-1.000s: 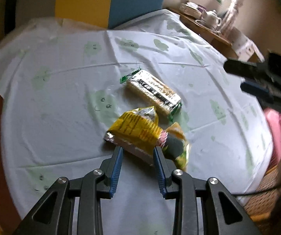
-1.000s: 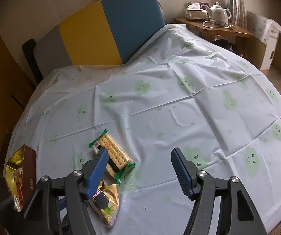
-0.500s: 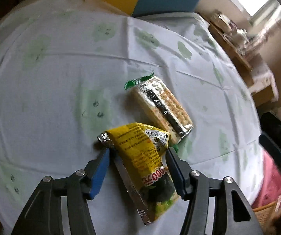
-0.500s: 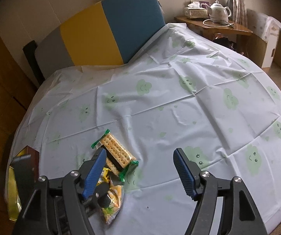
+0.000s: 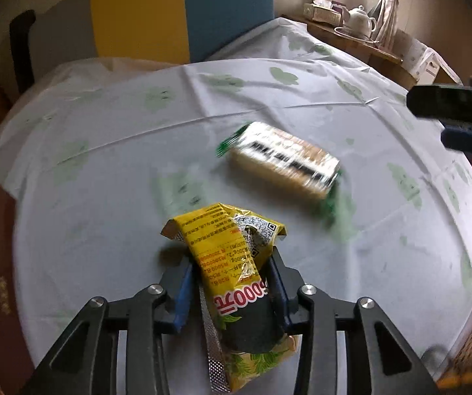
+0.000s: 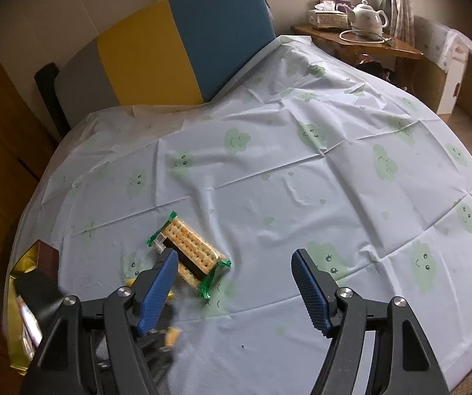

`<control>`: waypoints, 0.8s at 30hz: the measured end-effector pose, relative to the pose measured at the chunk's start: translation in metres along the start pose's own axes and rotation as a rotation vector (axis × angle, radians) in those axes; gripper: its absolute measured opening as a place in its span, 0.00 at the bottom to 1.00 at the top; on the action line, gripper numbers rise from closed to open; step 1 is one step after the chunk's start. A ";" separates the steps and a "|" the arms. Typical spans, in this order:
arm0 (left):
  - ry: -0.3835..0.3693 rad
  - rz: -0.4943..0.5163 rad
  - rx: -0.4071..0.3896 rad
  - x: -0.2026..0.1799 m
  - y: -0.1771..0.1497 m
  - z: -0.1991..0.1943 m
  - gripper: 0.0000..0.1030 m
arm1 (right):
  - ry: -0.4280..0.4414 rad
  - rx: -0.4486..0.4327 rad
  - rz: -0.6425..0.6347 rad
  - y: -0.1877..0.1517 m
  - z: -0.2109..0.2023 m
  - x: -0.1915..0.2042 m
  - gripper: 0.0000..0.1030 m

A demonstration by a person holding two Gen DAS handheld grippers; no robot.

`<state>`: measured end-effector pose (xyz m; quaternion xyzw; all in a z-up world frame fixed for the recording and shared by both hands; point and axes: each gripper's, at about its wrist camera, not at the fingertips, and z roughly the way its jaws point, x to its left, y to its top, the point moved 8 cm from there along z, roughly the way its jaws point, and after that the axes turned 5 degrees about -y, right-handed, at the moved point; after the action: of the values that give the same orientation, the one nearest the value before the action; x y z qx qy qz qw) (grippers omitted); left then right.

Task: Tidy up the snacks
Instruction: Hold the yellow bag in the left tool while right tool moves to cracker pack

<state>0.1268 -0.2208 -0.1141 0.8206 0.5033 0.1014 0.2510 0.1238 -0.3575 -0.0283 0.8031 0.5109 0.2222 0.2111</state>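
Observation:
My left gripper [image 5: 229, 283] is shut on a yellow snack packet [image 5: 236, 263] and holds it lifted above the tablecloth. A pack of crackers in clear wrap with green ends [image 5: 285, 161] lies on the cloth beyond it; it also shows in the right wrist view [image 6: 189, 256]. My right gripper [image 6: 236, 283] is open and empty, hovering above the cloth just right of the crackers. The left gripper and yellow packet are mostly hidden behind the right gripper's left finger [image 6: 158, 283].
The round table has a white cloth with green cloud faces [image 6: 334, 181]. A dark red box with a gold lining [image 6: 32, 296] sits at the table's left edge. A yellow and blue chair back [image 6: 186, 42] stands behind. A side table with a teapot [image 6: 367, 16] is far right.
My left gripper has closed on the yellow packet and lifted it off the cloth. The right gripper has barely moved and stays open.

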 end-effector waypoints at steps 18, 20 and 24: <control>-0.066 0.004 -0.195 0.034 -0.046 -0.030 0.43 | -0.091 0.087 -0.130 -0.022 0.025 0.009 0.70; -0.075 -0.001 -0.206 0.034 -0.049 -0.031 0.43 | -0.090 0.104 -0.143 -0.026 0.029 0.011 0.70; -0.088 -0.008 -0.217 0.035 -0.051 -0.033 0.43 | -0.060 0.162 -0.187 -0.040 0.038 0.023 0.70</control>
<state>0.0897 -0.1611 -0.1153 0.7902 0.4813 0.1182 0.3605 0.1251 -0.3253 -0.0783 0.7726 0.5934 0.1353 0.1806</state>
